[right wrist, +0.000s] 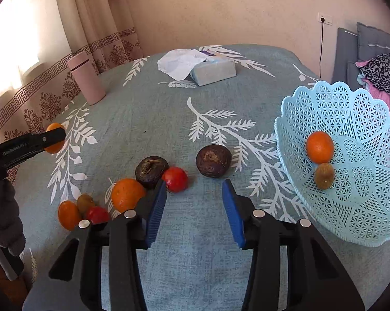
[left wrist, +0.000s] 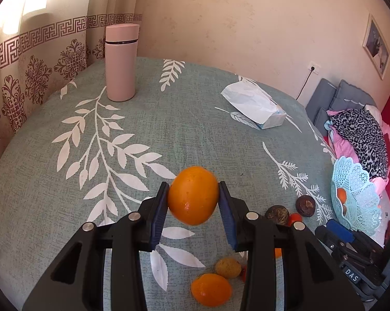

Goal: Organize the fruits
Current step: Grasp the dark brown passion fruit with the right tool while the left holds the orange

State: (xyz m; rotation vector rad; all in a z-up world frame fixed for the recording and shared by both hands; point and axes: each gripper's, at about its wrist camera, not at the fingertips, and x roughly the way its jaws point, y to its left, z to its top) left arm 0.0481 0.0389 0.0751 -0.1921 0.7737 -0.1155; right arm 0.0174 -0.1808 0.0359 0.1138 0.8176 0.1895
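My left gripper [left wrist: 193, 194] is shut on an orange [left wrist: 193, 195] and holds it above the table; it also shows at the left of the right wrist view [right wrist: 55, 138]. My right gripper [right wrist: 194, 197] is open and empty, low over the cloth. A light blue lattice basket [right wrist: 355, 202] at the right holds an orange [right wrist: 320, 147] and a small brown fruit [right wrist: 324, 175]. On the cloth lie two dark brown fruits [right wrist: 213, 160] [right wrist: 150, 168], a red fruit [right wrist: 176, 179], an orange [right wrist: 127, 194], and a small cluster of fruits [right wrist: 83, 211] at the left.
A pink flask [left wrist: 121, 62] stands at the far left of the table. A tissue pack [right wrist: 207, 68] lies at the far side. The table's right edge borders a couch with clothes [left wrist: 361, 129]. Curtains hang at the left.
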